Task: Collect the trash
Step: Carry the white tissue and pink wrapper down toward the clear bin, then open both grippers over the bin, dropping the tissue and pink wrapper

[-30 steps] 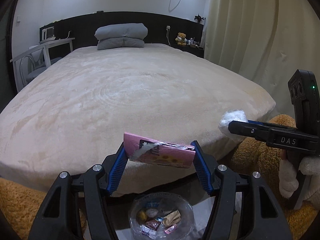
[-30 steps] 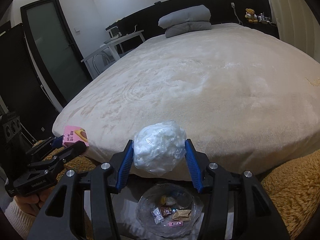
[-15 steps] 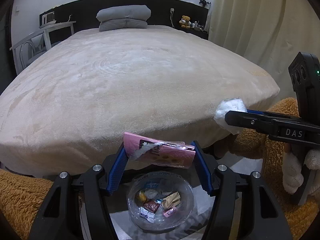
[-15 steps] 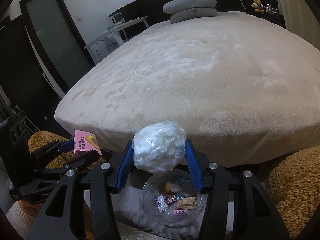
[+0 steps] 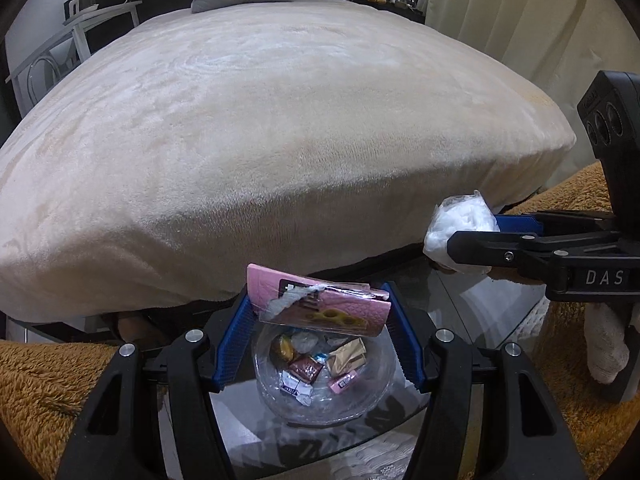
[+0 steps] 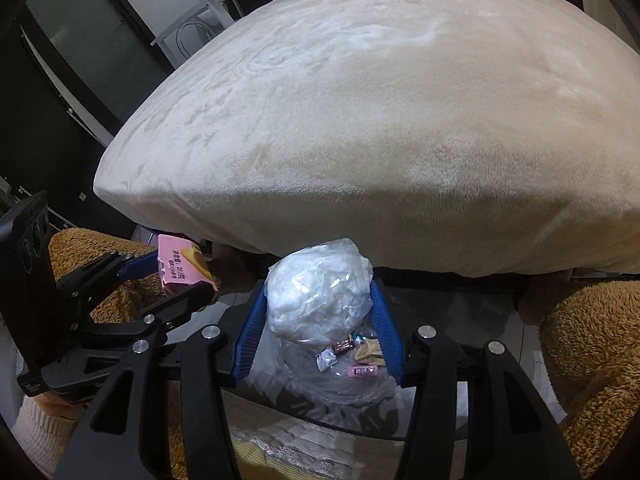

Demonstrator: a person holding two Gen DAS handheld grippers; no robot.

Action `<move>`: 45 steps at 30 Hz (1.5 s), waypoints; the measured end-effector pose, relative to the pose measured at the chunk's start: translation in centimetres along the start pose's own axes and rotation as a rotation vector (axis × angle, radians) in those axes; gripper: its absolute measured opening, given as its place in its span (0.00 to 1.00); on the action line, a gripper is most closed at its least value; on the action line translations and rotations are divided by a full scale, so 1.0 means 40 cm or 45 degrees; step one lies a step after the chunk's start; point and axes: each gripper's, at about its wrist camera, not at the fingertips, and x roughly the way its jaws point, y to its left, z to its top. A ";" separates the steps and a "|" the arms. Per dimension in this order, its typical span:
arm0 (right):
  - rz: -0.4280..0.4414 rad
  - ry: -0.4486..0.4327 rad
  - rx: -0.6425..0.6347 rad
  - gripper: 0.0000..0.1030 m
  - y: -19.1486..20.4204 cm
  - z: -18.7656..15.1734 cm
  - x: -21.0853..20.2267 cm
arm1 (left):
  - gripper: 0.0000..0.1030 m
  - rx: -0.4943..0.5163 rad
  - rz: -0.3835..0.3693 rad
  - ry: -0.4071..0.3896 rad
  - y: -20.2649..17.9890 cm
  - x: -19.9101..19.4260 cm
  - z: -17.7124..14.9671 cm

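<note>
From the left wrist view, my left gripper [image 5: 320,312] has its jaws clenched on a pink wrapper [image 5: 320,306], torn along one edge, hanging directly above the clear bowl [image 5: 324,376]. The bowl already holds several small sweet wrappers and stands on a dark glass tabletop [image 5: 472,320]. To the right of the bowl and higher, my right gripper [image 5: 460,236] comes in from the side, grasping a white plastic wad [image 5: 456,220]. I judge the step in hand to be the drop-off: both pieces are carried and poised over or near the bowl. Next I would let the left jaws go so the wrapper falls inside the rim; it is light and flat, so it may drift or cling to a pad.

From the right wrist view, the plastic wad [image 6: 320,292] sits squeezed between my right jaws, over the near-left part of the bowl [image 6: 340,376]. The left gripper [image 6: 188,276] shows left of the bowl with the pink wrapper [image 6: 182,266] pinched at its tip. The right one needs little more travel before release.

Behind the bowl rises a bed [image 6: 380,120] under a cream plush blanket. Shaggy brown rug [image 6: 592,344] lies right of the bowl, a dark door [image 6: 88,48] far left.
</note>
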 end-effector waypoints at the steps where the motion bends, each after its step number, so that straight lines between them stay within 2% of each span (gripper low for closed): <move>1: -0.002 0.019 -0.001 0.50 0.000 -0.003 0.009 | 0.60 0.008 0.006 0.013 -0.002 0.007 -0.002; 6: -0.016 0.086 0.001 0.50 -0.011 -0.015 0.031 | 0.60 0.015 0.019 0.135 -0.007 0.056 -0.017; 11: -0.012 0.157 0.057 0.50 -0.034 -0.015 0.060 | 0.60 -0.047 0.011 0.278 0.018 0.112 -0.033; 21: -0.062 0.321 0.134 0.50 -0.040 -0.007 0.155 | 0.60 -0.040 0.053 0.399 0.013 0.164 -0.041; 35: -0.083 0.404 0.169 0.51 -0.058 -0.010 0.187 | 0.60 -0.013 0.053 0.473 0.002 0.200 -0.047; 45: -0.078 0.387 0.177 0.51 -0.063 -0.015 0.177 | 0.60 -0.018 0.025 0.479 0.005 0.203 -0.053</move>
